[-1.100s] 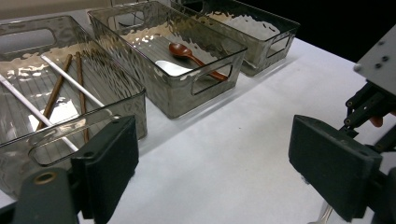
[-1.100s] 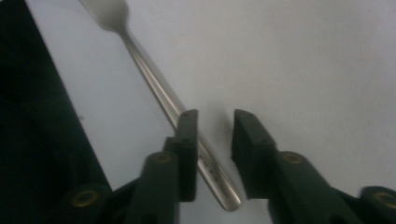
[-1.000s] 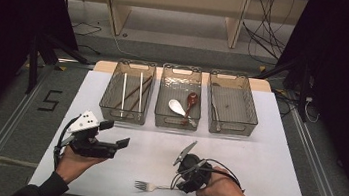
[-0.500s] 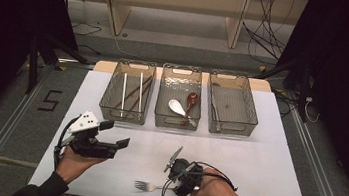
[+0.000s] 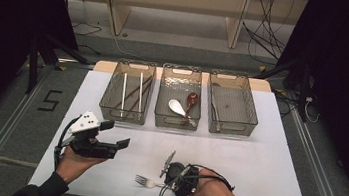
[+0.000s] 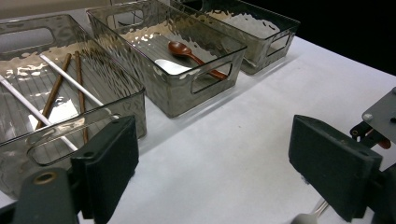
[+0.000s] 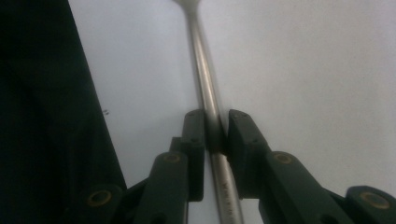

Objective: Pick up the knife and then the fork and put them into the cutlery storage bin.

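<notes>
A metal fork [image 5: 144, 180] lies near the front edge of the white table [image 5: 256, 153], tines pointing left. My right gripper [image 5: 166, 181] is low over its handle, and in the right gripper view both jaws press against the fork's handle [image 7: 208, 100]. My left gripper [image 5: 118, 141] hovers over the table's left front, jaws wide apart [image 6: 212, 158] with nothing between them, facing the bins.
Three clear bins stand in a row at the back. The left bin [image 5: 128, 92] holds chopsticks [image 6: 56, 88]. The middle bin [image 5: 179, 98] holds a white spoon [image 5: 177, 107] and a brown spoon [image 6: 187, 51]. The right bin [image 5: 232, 105] has a metal utensil [image 5: 215, 114].
My right gripper has slid left along the table front to the fork and shut on its handle. The left gripper has stayed in place.
</notes>
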